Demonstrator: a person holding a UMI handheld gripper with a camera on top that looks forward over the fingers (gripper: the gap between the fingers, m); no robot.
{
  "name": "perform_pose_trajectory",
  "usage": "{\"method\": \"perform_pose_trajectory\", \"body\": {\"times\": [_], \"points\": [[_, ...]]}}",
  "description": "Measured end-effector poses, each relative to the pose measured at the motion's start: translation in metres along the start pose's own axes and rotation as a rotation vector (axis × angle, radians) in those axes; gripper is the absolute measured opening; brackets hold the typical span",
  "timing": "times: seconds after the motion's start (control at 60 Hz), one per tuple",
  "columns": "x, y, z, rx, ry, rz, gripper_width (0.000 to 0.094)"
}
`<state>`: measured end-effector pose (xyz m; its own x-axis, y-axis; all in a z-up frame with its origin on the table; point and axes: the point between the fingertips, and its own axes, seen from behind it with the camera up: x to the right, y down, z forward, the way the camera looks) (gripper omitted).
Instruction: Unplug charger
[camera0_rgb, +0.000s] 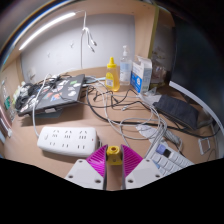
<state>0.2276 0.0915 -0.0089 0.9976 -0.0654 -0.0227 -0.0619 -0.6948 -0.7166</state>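
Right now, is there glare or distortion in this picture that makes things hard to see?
Gripper view: strong fisheye bending, so the desk edge curves; a bright ceiling light streaks across the top; the power strip is clear, the far bottle small. The hand-held gripper stands open around a small yellow piece.

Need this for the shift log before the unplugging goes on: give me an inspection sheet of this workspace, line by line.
Surface: wooden desk, crowded.
Job's things: white power strip lying just ahead of the fingers; a small yellow-topped item stands between the fingers, and whether it is the charger cannot be told.
Clutter: yellow bottle, white box, dark tray of parts, dark flat object.
Grippers: gripper low over the desk's near edge, pink pads facing in; grip cannot be told.
Cables: white and grey cables tangled beyond the strip.
Surroundings: pale wall behind the desk; no person seen.
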Motion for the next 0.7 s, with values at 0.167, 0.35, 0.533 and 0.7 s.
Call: {"method": "perform_pose_trajectory", "body": {"times": [0.167,0.35,0.533,0.7], "points": [[-0.001,-0.003,0.012,-0.001,-0.001,0.01,0.0329],[0.005,-0.01,0.01,0.065,0.009,-0.005,0.0611],[-0.006,-0.022,-0.028,0.179,-0.058,0.001,0.0894],[-0.023,-0.022,-0.087,0.266,-0.119,-0.034,0.0881]]}}
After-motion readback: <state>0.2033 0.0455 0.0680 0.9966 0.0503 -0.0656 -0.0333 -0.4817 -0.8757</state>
